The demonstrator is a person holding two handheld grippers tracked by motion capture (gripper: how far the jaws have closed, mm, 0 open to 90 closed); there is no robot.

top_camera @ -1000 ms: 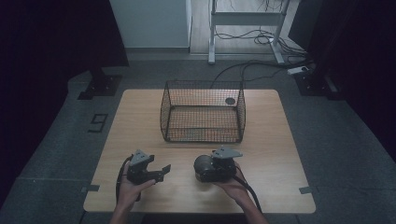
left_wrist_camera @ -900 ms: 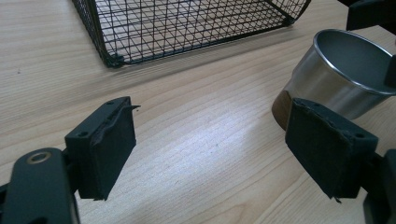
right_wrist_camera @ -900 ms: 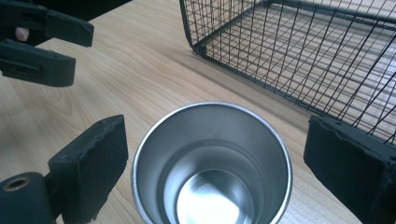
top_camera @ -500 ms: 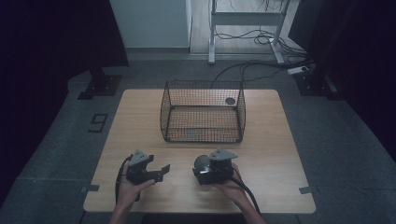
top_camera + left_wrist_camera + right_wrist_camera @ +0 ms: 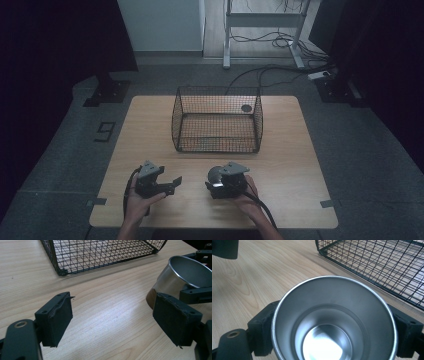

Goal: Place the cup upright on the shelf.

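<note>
**Jaws clamped on a steel cup, left pair spread empty**

Pressed against both sides of the steel cup [image 5: 334,322], the right gripper [image 5: 226,181] holds it near the table's [image 5: 300,165] near edge, mouth toward the left. The right gripper view looks straight into its shiny bottom — the high view gives just a dark round shape. Left gripper [image 5: 156,181], jaws wide apart with bare wood between, rests in the left hand [image 5: 136,205], cup just right of it. Farther off stands a wire basket [image 5: 217,120].
</note>
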